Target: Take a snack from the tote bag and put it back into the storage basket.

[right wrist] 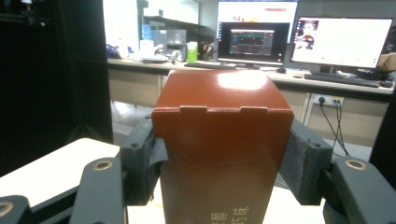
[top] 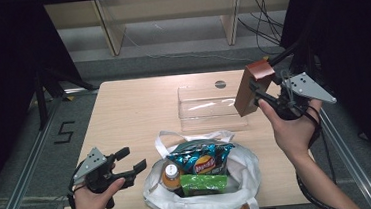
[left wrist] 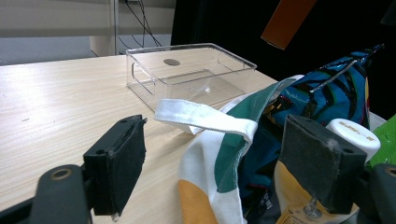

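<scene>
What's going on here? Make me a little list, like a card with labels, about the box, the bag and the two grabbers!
right gripper: shut on the brown box, held in the air above the table's right side
left gripper: open, holding nothing, just left of the bag
tote bag: white, open, on the table's near edge
in the bag: blue chip packet, green packet, orange bottle with white cap
clear bin: nothing visible inside, behind the bag
table: light wood
</scene>
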{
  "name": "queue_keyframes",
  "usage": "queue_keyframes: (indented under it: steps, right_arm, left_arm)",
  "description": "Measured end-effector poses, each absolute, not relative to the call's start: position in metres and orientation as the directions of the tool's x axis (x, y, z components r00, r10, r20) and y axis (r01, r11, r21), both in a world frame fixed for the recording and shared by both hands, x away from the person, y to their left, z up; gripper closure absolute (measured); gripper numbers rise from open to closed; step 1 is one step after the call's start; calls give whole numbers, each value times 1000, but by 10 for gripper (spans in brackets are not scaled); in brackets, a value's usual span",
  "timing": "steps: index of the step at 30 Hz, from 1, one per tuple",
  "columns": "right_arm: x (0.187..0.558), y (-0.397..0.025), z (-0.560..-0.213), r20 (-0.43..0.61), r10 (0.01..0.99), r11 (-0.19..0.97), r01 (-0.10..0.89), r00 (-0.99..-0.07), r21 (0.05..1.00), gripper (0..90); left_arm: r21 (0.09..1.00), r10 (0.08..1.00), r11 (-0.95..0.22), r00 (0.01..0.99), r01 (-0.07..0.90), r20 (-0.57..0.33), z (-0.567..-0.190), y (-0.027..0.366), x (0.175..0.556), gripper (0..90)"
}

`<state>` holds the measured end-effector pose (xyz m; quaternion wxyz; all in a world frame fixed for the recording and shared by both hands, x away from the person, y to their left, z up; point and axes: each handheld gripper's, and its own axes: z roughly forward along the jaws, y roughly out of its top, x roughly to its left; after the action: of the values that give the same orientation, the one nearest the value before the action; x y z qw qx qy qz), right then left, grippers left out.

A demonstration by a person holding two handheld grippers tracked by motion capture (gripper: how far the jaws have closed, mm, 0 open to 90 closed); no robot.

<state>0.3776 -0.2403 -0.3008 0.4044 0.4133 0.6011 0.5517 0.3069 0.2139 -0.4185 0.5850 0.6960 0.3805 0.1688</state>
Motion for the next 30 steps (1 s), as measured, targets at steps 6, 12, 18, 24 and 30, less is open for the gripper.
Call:
queue_keyframes:
  steps: [6, 12, 18, 24, 30]
  right_arm:
    - [386, -239, -303, -29, 951, 49, 60, -307, 997, 391]
    - [395, -236, -305, -24, 962, 46, 77, -272, 996, 391]
    - [401, -233, -308, -17, 967, 39, 80, -255, 996, 391]
    - [408, -230, -308, -24, 966, 43, 68, -257, 997, 390]
    - [413, -225, -308, -11, 970, 27, 64, -244, 998, 390]
  left_arm:
    - [943, 726, -25, 654, 331, -211, -418, 214, 307, 213]
    - [946, 720, -20, 661, 323, -211, -418, 213, 307, 213]
    - [946, 721, -23, 662, 322, -207, -418, 213, 307, 211]
    - [947, 723, -22, 660, 321, -207, -418, 213, 306, 211]
    - [948, 721, -21, 661, 318, -206, -418, 214, 307, 211]
